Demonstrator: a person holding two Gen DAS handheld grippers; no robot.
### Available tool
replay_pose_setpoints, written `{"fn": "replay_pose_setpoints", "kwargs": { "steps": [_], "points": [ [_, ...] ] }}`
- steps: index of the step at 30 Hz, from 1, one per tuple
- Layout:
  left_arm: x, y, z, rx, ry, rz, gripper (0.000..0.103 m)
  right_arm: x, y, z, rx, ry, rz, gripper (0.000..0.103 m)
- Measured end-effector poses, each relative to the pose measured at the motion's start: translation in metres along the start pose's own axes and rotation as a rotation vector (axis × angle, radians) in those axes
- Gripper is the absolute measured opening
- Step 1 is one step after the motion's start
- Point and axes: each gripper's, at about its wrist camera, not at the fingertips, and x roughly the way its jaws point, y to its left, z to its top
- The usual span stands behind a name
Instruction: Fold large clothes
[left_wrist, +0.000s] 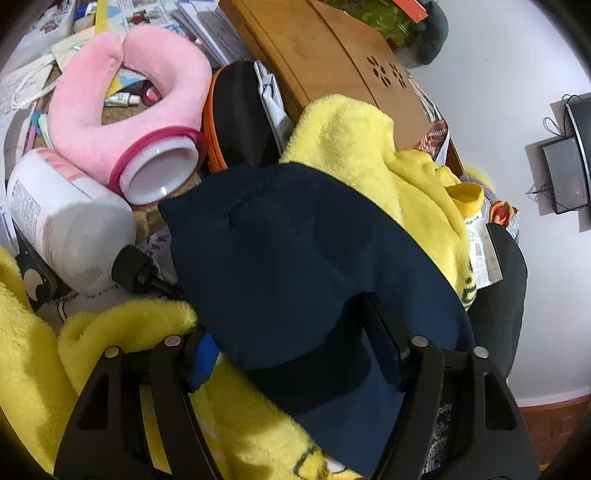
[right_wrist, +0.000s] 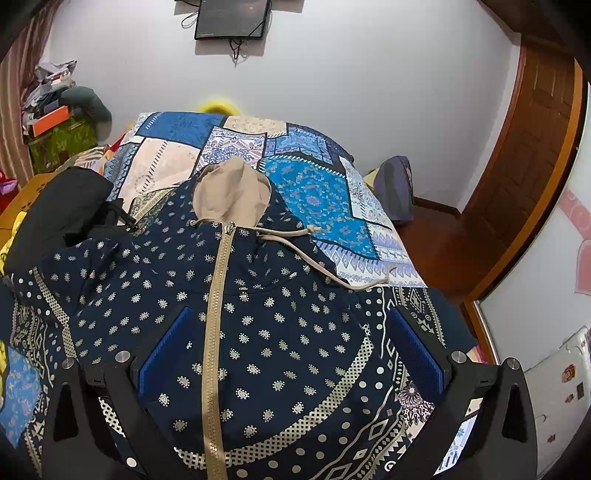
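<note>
Right gripper (right_wrist: 291, 354) spread wide, blue pads (right_wrist: 166, 354) apart on either side of the tan zipper (right_wrist: 216, 332), pinching nothing. Beneath it, a navy hooded jacket (right_wrist: 288, 325) with a pale dotted print, lying front-up on the bed, zipped closed. Beige hood lining (right_wrist: 232, 195) at the far end, drawstring (right_wrist: 332, 275) trailing off to the right over the patchwork bedspread (right_wrist: 314, 192). A black bundle (right_wrist: 62, 206) near the jacket's left shoulder. White wall behind, a dark screen (right_wrist: 232, 16) mounted high, wooden door (right_wrist: 524, 155) to the right.

Over on the left wrist view: left gripper (left_wrist: 295, 354) spread too, with a plain navy fold of cloth (left_wrist: 295, 258) draped between and over the fingers; cannot tell whether that fold belongs to the jacket. Not pinched, just lying across. Yellow fleece (left_wrist: 369, 147) bunched behind and below it. Clutter beyond: a pink neck pillow (left_wrist: 110, 92), a white bottle (left_wrist: 66, 218) on its side just beside a white-rimmed jar (left_wrist: 159, 173), a black case with an orange edge (left_wrist: 240, 118), and a wooden board (left_wrist: 332, 59) with small cut-out holes.
</note>
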Motion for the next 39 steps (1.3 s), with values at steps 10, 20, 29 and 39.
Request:
{"fn": "replay_pose_setpoints", "kwargs": {
  "steps": [10,20,29,39],
  "points": [
    [-0.042,-0.058,-0.015,0.312,-0.221,0.260,0.007,-0.010,-0.004,-0.001,-0.003,-0.012,0.001,0.103],
    [-0.155,-0.188,-0.069,0.665,-0.502,0.068,0.005,-0.023,-0.017,0.004,0.027,-0.049,0.029,0.103],
    [-0.225,-0.318,-0.158,0.876,-0.506,-0.344,0.005,-0.041,-0.046,0.008,0.102,-0.103,0.083,0.103],
    [-0.164,-0.413,-0.292,1.123,-0.190,-0.508,0.005,-0.055,-0.081,0.004,0.123,-0.117,0.128,0.103]
  ]
}}
